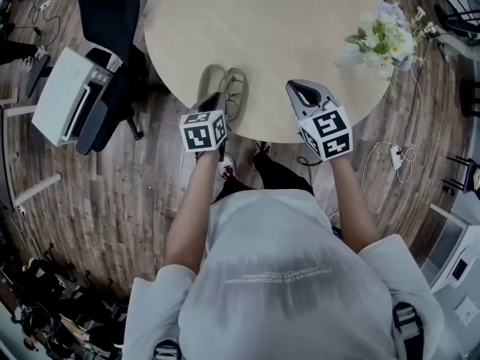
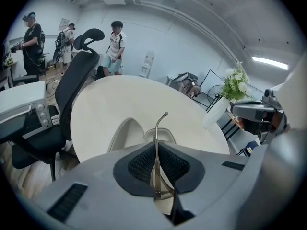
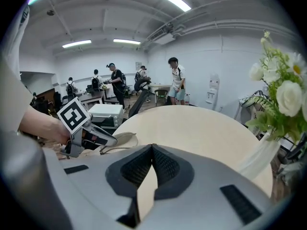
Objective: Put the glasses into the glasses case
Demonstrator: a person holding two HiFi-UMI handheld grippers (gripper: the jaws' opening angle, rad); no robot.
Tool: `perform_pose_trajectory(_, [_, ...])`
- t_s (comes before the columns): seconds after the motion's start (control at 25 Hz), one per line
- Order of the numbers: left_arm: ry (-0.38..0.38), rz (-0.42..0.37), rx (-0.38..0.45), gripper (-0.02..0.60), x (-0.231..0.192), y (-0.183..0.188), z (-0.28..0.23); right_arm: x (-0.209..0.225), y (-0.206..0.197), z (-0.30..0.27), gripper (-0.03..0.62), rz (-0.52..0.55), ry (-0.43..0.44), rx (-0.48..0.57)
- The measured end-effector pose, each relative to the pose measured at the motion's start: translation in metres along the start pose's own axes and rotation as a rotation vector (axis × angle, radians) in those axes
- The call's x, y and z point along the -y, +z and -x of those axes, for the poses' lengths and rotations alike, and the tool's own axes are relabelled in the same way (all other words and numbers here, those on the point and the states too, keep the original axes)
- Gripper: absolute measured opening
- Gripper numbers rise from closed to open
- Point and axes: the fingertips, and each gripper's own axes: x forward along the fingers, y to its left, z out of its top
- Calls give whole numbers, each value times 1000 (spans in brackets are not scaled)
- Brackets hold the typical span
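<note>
My left gripper, lower centre of the head view, is closed narrowly on one temple of the glasses. My right gripper, to its right, is closed and empty. The glasses sit outside the case, just right of it, near the surface's lower edge. Grasping looks done; placing them inside and letting go remains. The held temple runs lengthwise up the frame, hooked tip uppermost.
</note>
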Motion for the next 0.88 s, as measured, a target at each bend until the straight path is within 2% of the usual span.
perform_pose_trajectory(0.24, [24, 39, -63, 28, -1, -17, -18, 12, -11, 5, 0, -8, -15, -18])
perform_pose_trajectory(0.48, [27, 35, -119, 28, 3, -32, -28, 14, -26, 9, 0, -19, -21, -43])
perform_pose_trajectory(0.76, [47, -20, -154, 32, 9, -39, -40, 8, -35, 11, 0, -37, -15, -50])
perform_pose_trajectory(0.88, [61, -63, -155, 77, 11, -40, -40, 4, -39, 13, 0, -44, -14, -52])
